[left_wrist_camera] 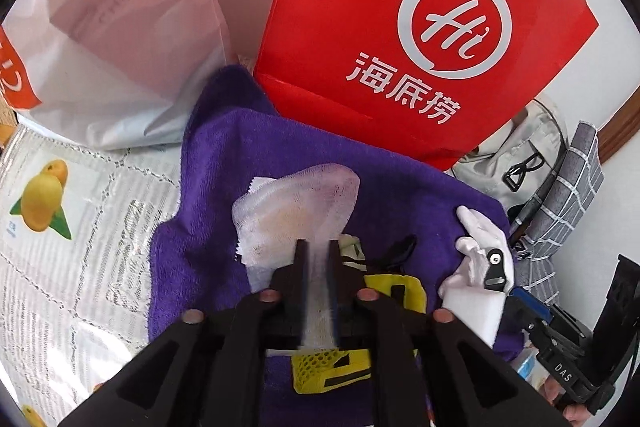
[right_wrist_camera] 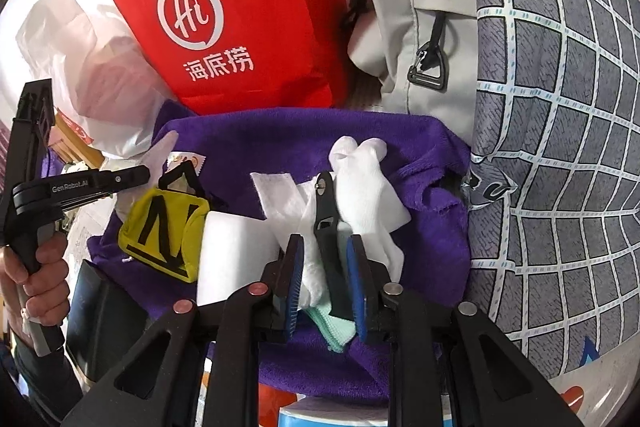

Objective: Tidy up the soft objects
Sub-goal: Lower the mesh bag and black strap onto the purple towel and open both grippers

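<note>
Left gripper [left_wrist_camera: 318,247] is pinching white gauze [left_wrist_camera: 296,203] over the purple towel [left_wrist_camera: 224,187]; right gripper [right_wrist_camera: 324,247] is straddling a white glove [right_wrist_camera: 360,187] loosely, which is probably gonna slip free.

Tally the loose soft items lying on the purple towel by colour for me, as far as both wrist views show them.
White: 4 (gauze cloth, glove, wipe, foam block)
Yellow: 1 (yellow pouch)
Mint green: 1 (green cloth)
Total: 6, all on the purple towel.
</note>
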Motion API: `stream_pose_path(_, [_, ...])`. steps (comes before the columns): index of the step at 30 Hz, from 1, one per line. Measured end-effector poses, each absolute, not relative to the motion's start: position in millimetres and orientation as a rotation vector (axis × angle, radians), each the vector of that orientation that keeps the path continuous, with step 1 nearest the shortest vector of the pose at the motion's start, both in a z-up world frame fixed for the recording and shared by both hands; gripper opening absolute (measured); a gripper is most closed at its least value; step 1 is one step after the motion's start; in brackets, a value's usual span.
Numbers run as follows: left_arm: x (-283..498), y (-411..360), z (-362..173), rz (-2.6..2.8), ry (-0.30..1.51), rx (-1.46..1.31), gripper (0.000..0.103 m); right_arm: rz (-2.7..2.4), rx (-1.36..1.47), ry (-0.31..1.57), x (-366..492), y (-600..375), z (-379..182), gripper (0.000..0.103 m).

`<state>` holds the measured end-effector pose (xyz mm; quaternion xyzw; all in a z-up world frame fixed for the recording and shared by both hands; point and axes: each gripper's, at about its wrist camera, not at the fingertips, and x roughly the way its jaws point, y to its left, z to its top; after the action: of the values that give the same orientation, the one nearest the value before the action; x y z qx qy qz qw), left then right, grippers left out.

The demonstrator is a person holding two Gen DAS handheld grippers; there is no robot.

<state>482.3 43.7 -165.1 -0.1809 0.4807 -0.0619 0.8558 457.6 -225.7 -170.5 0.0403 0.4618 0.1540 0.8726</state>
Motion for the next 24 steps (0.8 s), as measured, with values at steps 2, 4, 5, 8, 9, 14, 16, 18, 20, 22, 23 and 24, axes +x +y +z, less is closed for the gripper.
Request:
stream_pose_path(2, [483,45,-165,-0.130,1.025,-0.398,0.035,0.324,0.087,0.957,455,-226,-167,0.037])
stream_pose_path(4, [482,45,-163,-0.133,1.024,-0.400,0.037,0.331,0.090,0.934,452,-226,-162,0.043])
stream_pose_path(5, [482,44,-162,-0.131,1.028,-0.394,0.042,0.334,0.089,0.927,451,-225,-159,0.045])
stream_pose_path(8, [476,47,-155,-0.109,1.018,-0.400,0.048,0.332,0.081,0.902,446,-221,-150,0.055])
stream_pose_path(9, [473,48,-151,-0.110,1.014,-0.407,0.049,0.329,0.081,0.898,445,-219,-147,0.058])
stream_pose_path(14, [457,42,-127,-0.132,0.983,-0.367,0.050,0.307,0.087,0.854,427,-215,-125,0.062])
stream_pose_path(16, [446,44,-117,-0.113,0.961,-0.350,0.050,0.304,0.115,0.825,416,-216,-115,0.067])
stream_pose_path(18, [429,51,-107,-0.070,0.929,-0.351,0.050,0.311,0.136,0.818,404,-217,-106,0.067])
stream_pose_path(20, [416,56,-100,-0.042,0.923,-0.335,0.050,0.305,0.129,0.819,394,-217,-102,0.067])
stream_pose_path(22, [395,65,-94,-0.006,0.899,-0.347,0.050,0.303,0.128,0.817,380,-218,-98,0.067])
stream_pose_path(23, [388,68,-93,0.002,0.893,-0.352,0.050,0.303,0.135,0.818,374,-220,-98,0.067])
stream_pose_path(24, [380,71,-92,0.011,0.890,-0.355,0.050,0.301,0.150,0.824,364,-222,-97,0.067])
